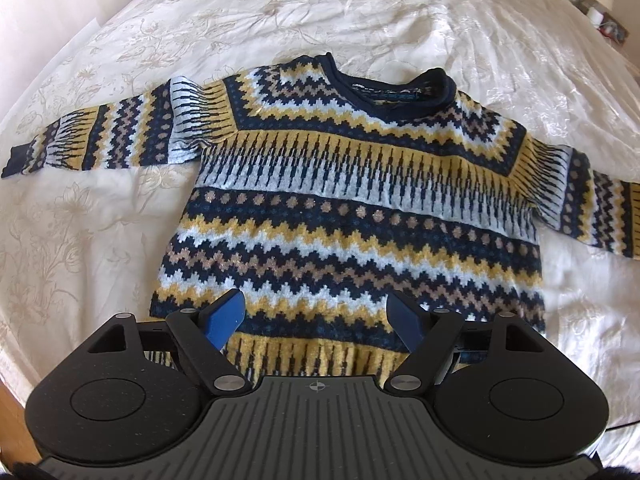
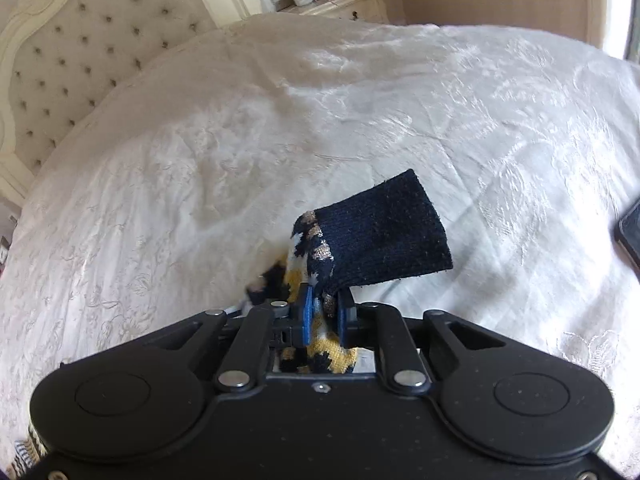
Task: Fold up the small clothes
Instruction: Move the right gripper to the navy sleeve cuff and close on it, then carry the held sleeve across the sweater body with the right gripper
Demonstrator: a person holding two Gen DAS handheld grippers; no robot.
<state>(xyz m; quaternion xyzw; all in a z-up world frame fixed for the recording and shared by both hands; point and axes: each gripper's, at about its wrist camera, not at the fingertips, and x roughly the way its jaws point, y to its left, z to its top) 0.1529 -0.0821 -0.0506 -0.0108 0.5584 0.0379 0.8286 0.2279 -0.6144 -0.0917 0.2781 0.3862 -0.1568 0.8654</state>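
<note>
A small knitted sweater (image 1: 352,208) lies spread flat, front up, on a white bedspread (image 1: 440,20) embroidered with pale flowers. Its pattern runs in bands of navy, mustard yellow, light grey and tan: zigzags, dots and comb-like stripes. The navy collar (image 1: 394,92) points toward the far side of the bed, and inside it sits a small neck label with writing too small and blurred to read. One sleeve (image 1: 104,136) stretches straight out from the sweater's body toward the left of the left wrist view, ending in a navy cuff (image 1: 16,160). The opposite sleeve runs off the right edge of that view.

The left gripper (image 1: 320,320) hovers just above the sweater's hem, its blue-padded fingers (image 1: 226,320) standing wide apart with nothing between them.

The right gripper (image 2: 323,312) is clamped on the end of the other sleeve (image 2: 336,352), its pads pressing the patterned knit just behind the navy cuff (image 2: 384,228), which sticks up beyond the fingertips, lifted clear of the bedspread.

Beyond the sweater, in the right wrist view, a cream tufted headboard (image 2: 80,60) stands at the bed's end, with a nightstand (image 2: 348,4) beside it. A dark flat object (image 2: 632,232) lies on the bedspread at the right edge; no writing is legible on it.
</note>
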